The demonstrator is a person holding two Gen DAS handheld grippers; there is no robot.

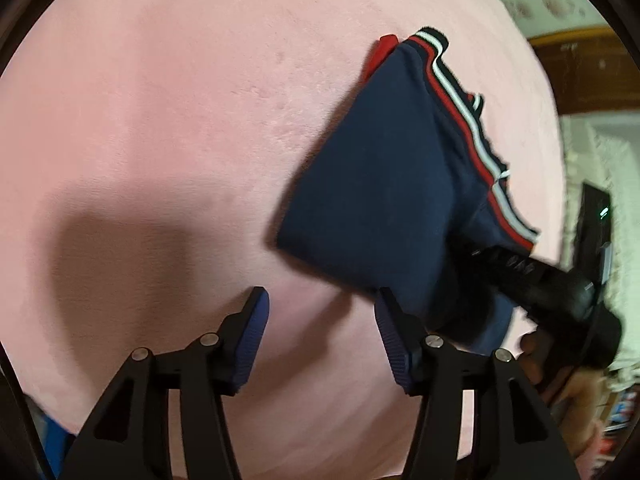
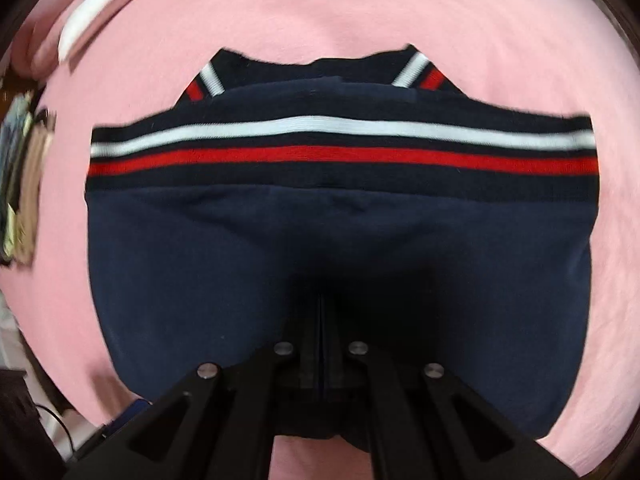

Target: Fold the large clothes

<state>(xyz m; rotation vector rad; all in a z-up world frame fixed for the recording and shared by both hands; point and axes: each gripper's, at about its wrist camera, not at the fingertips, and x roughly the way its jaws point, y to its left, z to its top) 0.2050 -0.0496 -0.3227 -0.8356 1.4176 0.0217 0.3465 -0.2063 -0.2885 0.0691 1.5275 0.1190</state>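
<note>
pink fuzzy blanket (image 1: 160, 120) fills pretty much both views, looks like a bed. the navy sweater (image 2: 320, 240), with its red and white striped hem band (image 2: 320, 144), is already folded down to a compact bundle, and the right gripper (image 2: 322, 320) is clamped tight on its near edge, fingers pressed together with cloth between them. in the left wrist view that bundle (image 1: 380, 184) looks lifted or tilted off the blanket at the right side, though i can't tell how much of it is touching. the left gripper (image 1: 320, 312) is spread wide with nothing in it, hovering over bare blanket just beside the bundle.

my read: folding is basically done and this is the carry/place step. next move calls for setting it down flat without the layers sliding apart, maybe with the left one steadying the far edge.

nothing really blocks the way. some blurry room clutter at the edges, can't make it out.
</note>
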